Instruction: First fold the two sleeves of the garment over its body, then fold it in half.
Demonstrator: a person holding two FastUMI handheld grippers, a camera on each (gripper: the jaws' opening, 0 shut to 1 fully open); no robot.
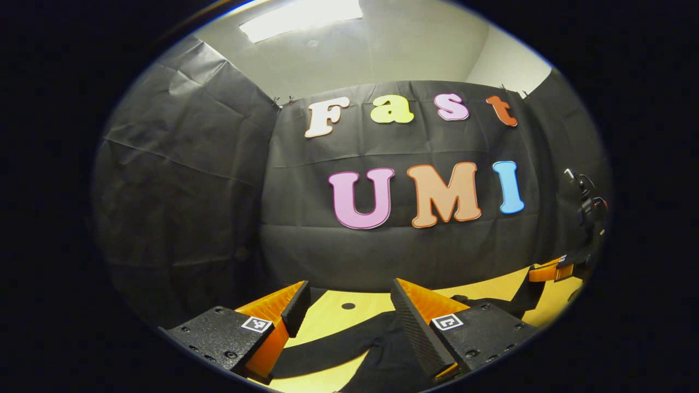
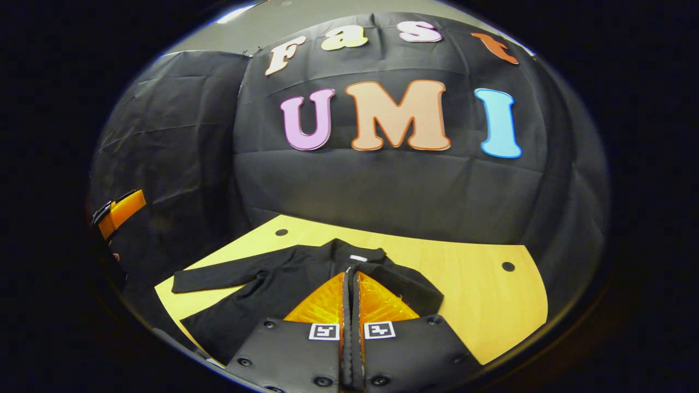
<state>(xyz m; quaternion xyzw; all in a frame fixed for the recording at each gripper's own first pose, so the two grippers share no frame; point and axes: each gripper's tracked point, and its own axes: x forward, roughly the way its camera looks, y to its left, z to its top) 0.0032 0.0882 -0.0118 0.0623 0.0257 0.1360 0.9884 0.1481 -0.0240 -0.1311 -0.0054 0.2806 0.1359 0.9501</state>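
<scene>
Garment: a dark long-sleeved top lying flat on the table, collar toward the booth wall, body running back toward the right gripper.
Near sleeve: in the right gripper view one sleeve is stretched straight out to the side over bare table; not folded over the body.
Other sleeve: its side sits behind the right gripper's fingers; only a dark edge shows past them, so it cannot be told whether that sleeve is folded in or out.
Half fold: not done, judging by the body lying at full length.
Left gripper: jaws wide apart with nothing between them, held above the garment's dark cloth, not touching it as far as can be seen.
Right gripper: fingers closed together, no gap visible; it hangs over the middle of the body, and whether any cloth is pinched between them cannot be told.
Each in the other's view: the left gripper's body shows at the far left edge of the right gripper view; the right gripper sits at the right edge of the left gripper view.
Progress: early by this evidence. At least one sleeve fold is left, then the fold in half.
</scene>
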